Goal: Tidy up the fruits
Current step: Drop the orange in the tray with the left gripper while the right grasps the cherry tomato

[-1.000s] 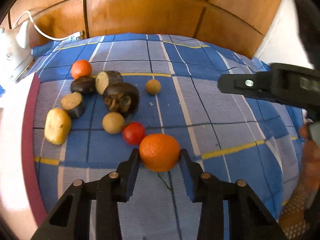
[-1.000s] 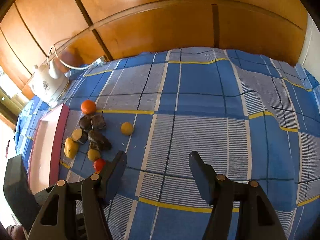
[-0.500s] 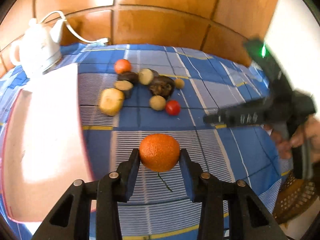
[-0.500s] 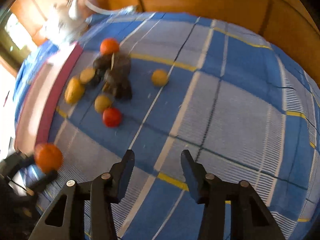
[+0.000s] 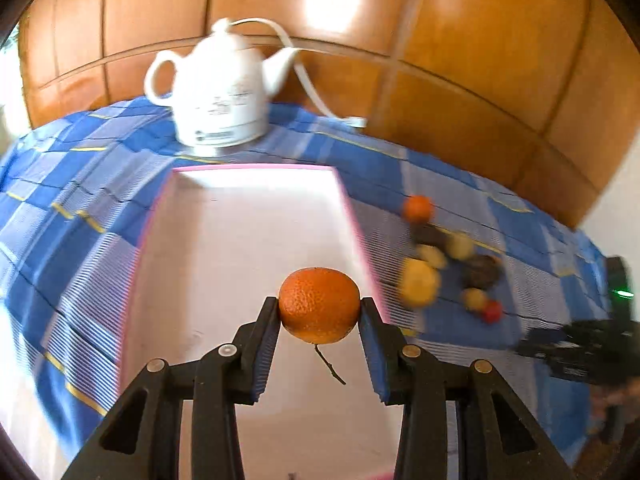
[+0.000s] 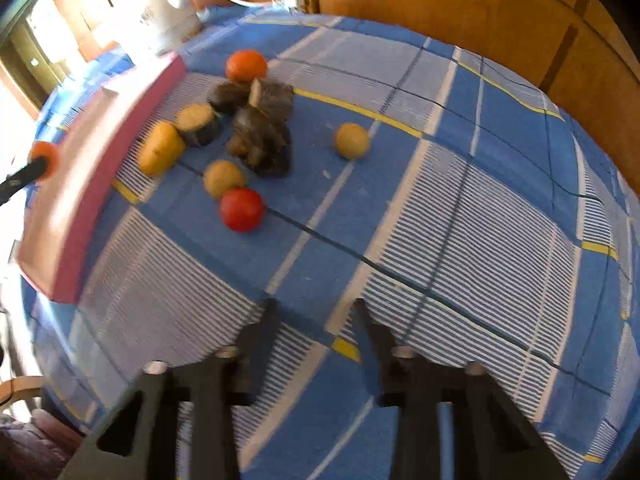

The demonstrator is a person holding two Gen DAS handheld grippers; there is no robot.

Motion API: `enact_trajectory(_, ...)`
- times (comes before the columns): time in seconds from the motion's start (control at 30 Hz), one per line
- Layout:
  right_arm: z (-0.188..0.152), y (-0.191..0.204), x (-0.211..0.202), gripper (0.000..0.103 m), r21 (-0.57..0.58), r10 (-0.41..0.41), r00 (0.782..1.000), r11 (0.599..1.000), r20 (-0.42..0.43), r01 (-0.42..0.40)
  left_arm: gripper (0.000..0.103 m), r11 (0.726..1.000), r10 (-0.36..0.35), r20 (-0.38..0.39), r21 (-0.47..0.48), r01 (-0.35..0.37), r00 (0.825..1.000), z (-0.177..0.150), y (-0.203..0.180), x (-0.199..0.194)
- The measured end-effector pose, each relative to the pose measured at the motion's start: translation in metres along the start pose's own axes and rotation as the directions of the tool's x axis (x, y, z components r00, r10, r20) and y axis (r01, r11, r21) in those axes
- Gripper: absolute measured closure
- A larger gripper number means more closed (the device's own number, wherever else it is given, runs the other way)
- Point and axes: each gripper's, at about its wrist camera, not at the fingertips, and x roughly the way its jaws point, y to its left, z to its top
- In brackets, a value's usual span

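Observation:
My left gripper (image 5: pixel 319 312) is shut on an orange (image 5: pixel 319 305) and holds it above the white, pink-rimmed tray (image 5: pixel 240 248). The orange also shows small at the left edge of the right wrist view (image 6: pixel 45 158), over the tray (image 6: pixel 80 184). My right gripper (image 6: pixel 316 316) is open and empty above the blue checked cloth. Ahead of it lies the fruit pile: a red tomato (image 6: pixel 242 209), a small orange (image 6: pixel 246 65), a yellow fruit (image 6: pixel 161 153), several round tan fruits and dark cut pieces (image 6: pixel 262 142). The pile shows blurred in the left view (image 5: pixel 444 264).
A white kettle (image 5: pixel 218 88) with a cord stands behind the tray against the wooden wall. One tan fruit (image 6: pixel 352 141) lies apart to the right of the pile. The right gripper shows dark at the right edge of the left wrist view (image 5: pixel 580 350).
My left gripper carried the orange left from the cloth to above the tray. My right gripper swung toward the fruit pile and its jaws narrowed somewhat.

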Motion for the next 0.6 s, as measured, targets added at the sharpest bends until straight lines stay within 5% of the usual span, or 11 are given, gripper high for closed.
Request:
enact_trajectory(0.43, 0.038, 0.040, 0.017, 0.072, -0.096, 0.000, 0.999, 0.995, 0.050, 0.005, 0.061, 0.986, 0.163, -0.042, -0.017, -0.164, 0.986, 0.012, 0.053, 0.033)
enact_trajectory(0.6, 0.043, 0.042, 0.026, 0.072, -0.115, -0.004, 0.999, 0.993, 0.050, 0.010, 0.040, 0.983, 0.181, -0.015, -0.036, -0.181, 0.983, 0.008, 0.055, 0.021)
